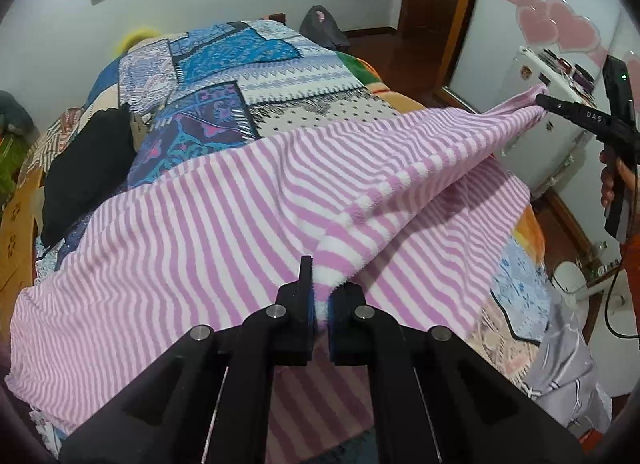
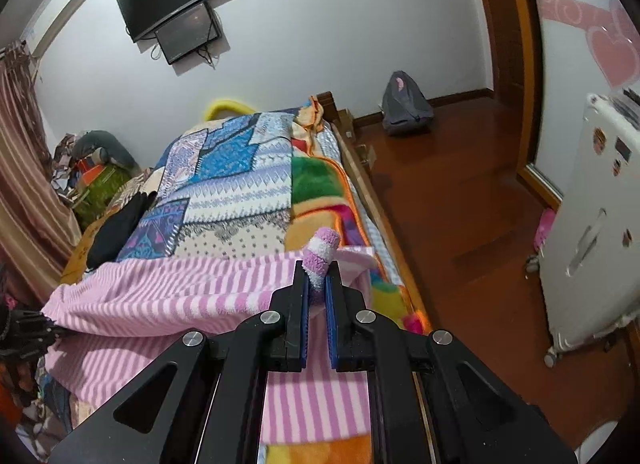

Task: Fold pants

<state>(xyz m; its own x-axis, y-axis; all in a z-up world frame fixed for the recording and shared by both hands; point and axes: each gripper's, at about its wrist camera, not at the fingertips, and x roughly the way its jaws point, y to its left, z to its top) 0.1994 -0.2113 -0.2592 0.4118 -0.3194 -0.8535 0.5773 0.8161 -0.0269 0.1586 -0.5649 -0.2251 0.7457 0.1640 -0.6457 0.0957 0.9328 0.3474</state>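
left claw point(image 1: 323, 296) clamped, right claw point(image 2: 317, 284) clamped, held apart

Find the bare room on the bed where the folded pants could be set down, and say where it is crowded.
Free: the patchwork blanket beyond the striped pants, between the black garment and the bright blanket at the bed's edge. Crowded: the near end, covered by the pants that the left gripper and right gripper hold.
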